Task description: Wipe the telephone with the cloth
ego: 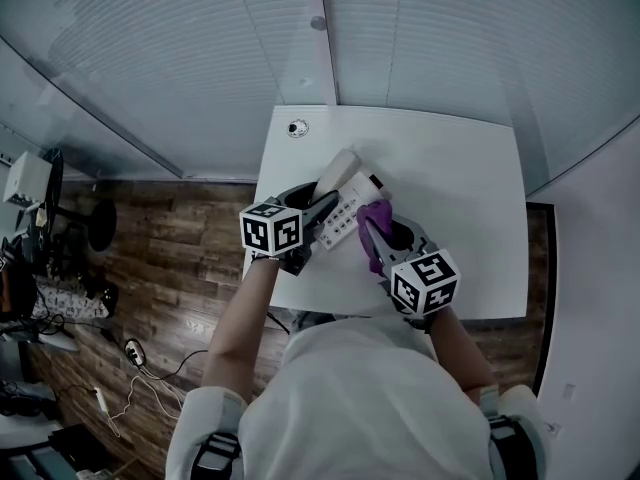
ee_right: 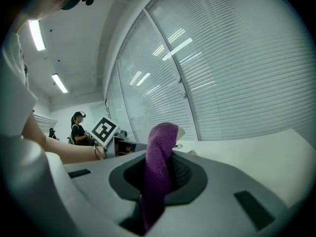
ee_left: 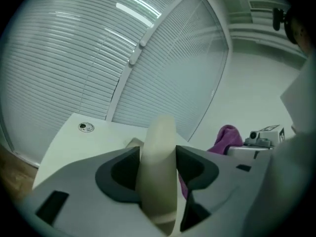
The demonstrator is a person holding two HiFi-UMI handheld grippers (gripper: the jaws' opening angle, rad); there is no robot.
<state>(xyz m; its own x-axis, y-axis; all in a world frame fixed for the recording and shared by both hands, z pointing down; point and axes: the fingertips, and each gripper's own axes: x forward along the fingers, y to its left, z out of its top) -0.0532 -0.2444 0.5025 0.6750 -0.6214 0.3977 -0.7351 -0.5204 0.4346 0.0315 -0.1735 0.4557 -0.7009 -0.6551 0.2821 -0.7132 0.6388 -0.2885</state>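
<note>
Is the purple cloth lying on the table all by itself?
No, the purple cloth is pinched between the fingers of the right gripper and sticks up from them.

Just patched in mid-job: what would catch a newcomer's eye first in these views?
The purple cloth stands out most, pinched upright in the jaws of the right gripper. Next is the cream handset, clamped in the left gripper and held over the telephone base. The base, keypad up, sits on the white table between the two grippers.
</note>
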